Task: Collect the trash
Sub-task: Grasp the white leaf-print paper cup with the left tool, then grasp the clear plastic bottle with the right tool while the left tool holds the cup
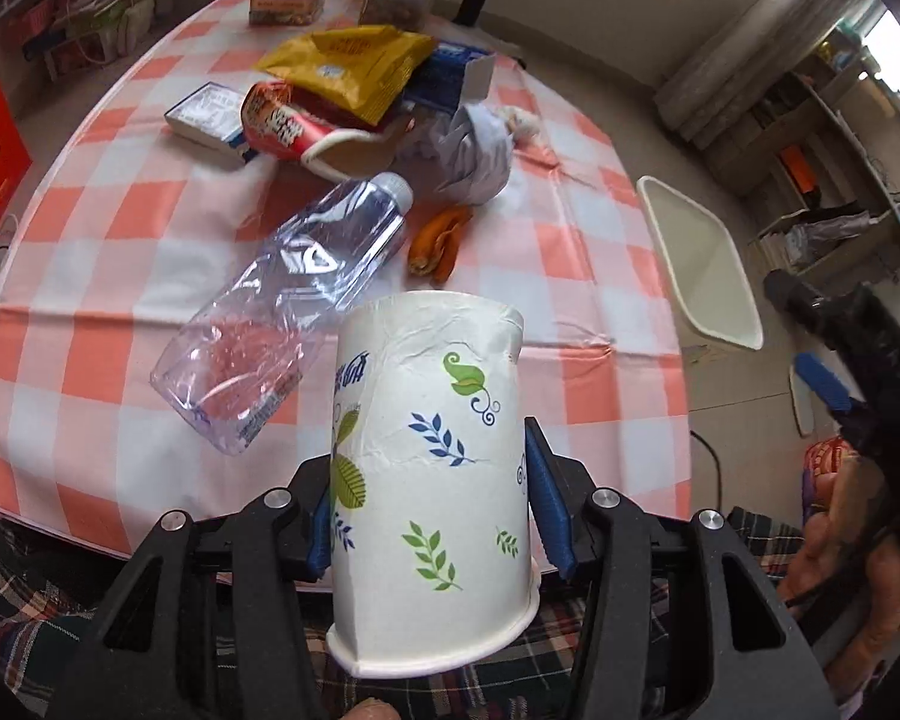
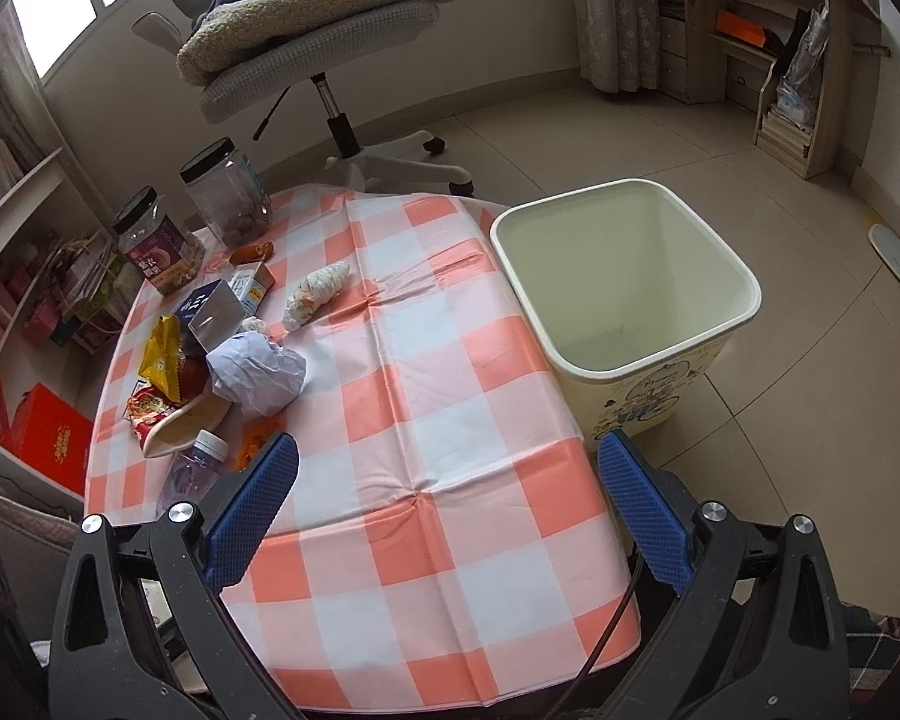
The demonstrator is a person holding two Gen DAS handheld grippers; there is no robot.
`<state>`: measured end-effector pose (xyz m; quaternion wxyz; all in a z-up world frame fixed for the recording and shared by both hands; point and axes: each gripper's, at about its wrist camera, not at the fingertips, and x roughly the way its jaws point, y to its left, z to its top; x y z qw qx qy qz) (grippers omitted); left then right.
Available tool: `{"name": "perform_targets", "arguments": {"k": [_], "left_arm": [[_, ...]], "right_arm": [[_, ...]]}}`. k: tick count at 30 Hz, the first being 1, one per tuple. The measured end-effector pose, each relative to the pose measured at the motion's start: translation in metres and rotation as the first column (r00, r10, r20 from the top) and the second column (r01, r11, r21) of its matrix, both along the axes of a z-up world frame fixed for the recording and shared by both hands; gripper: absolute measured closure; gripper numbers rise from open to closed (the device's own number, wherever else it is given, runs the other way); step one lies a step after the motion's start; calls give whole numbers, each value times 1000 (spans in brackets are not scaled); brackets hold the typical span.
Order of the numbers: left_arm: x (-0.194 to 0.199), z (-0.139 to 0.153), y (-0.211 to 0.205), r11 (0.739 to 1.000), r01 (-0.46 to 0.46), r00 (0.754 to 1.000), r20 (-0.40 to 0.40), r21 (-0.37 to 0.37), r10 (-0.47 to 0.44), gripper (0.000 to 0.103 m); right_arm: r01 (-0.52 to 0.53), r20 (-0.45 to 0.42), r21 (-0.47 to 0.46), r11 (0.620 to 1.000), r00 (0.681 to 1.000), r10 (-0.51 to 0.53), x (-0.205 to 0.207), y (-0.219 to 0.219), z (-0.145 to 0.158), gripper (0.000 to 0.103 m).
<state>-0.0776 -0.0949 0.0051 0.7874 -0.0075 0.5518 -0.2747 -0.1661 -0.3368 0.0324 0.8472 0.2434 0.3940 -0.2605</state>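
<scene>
My left gripper [image 1: 431, 450] is shut on a white paper cup [image 1: 432, 480] with leaf prints, held upside down, its blue pads pressing both sides. Beyond it on the checked tablecloth [image 1: 570, 276] lie a clear plastic bottle [image 1: 282, 300], an orange peel [image 1: 438, 240], crumpled paper [image 1: 480, 150], a yellow snack bag [image 1: 348, 66] and a red wrapper [image 1: 282, 126]. My right gripper [image 2: 450, 444] hangs open over the table's near edge with nothing between its fingers. The same bottle [image 2: 195, 468] and crumpled paper [image 2: 258, 372] lie to its left. A cream trash bin [image 2: 621, 184] stands on the floor, right of the table.
Two lidded jars [image 2: 228, 192] stand at the table's far corner, with small boxes [image 2: 210, 306] and a tissue wad [image 2: 318, 294] nearby. An office chair [image 2: 330, 48] piled with blankets is behind the table. Shelves [image 2: 798, 60] line the walls. A red box [image 2: 54, 438] sits on the floor.
</scene>
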Motion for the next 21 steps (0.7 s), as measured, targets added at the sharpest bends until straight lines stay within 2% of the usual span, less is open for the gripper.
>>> {"name": "perform_targets", "arguments": {"k": [2, 5, 7, 9, 11, 13, 14, 16, 18, 21], "left_arm": [[10, 40, 6, 999, -21, 992, 123, -34, 25, 52], [46, 97, 18, 995, -81, 953, 288, -60, 95, 51], [72, 124, 29, 991, -121, 925, 354, -63, 136, 51], [93, 138, 40, 985, -153, 902, 395, -86, 174, 50], [108, 138, 50, 978, -183, 883, 421, -98, 207, 50], [118, 127, 63, 972, -205, 879, 415, -118, 236, 50], [123, 116, 68, 969, -219, 883, 399, -116, 247, 50], [136, 101, 75, 965, -244, 907, 328, -98, 263, 50], [140, 100, 80, 963, -238, 914, 307, -126, 266, 50], [131, 107, 85, 962, -252, 885, 377, -106, 273, 50]], "right_arm": [[-25, 1, 65, 998, 1000, 25, 11, 5, -4, 7], [-99, -40, 182, 978, 993, 108, 41, 26, -22, 7], [-122, -76, 275, 954, 986, 148, 62, 47, -42, 7], [-125, -122, 347, 929, 977, 177, 82, 70, -63, 7], [-113, -154, 405, 907, 970, 190, 102, 91, -82, 7], [-98, -171, 436, 895, 967, 189, 119, 109, -92, 7], [-99, -172, 449, 888, 966, 195, 128, 117, -95, 7], [-116, -178, 452, 885, 960, 217, 146, 132, -97, 7], [-149, -197, 432, 890, 947, 254, 163, 146, -98, 7], [-166, -235, 432, 887, 928, 288, 175, 157, -109, 8]]}}
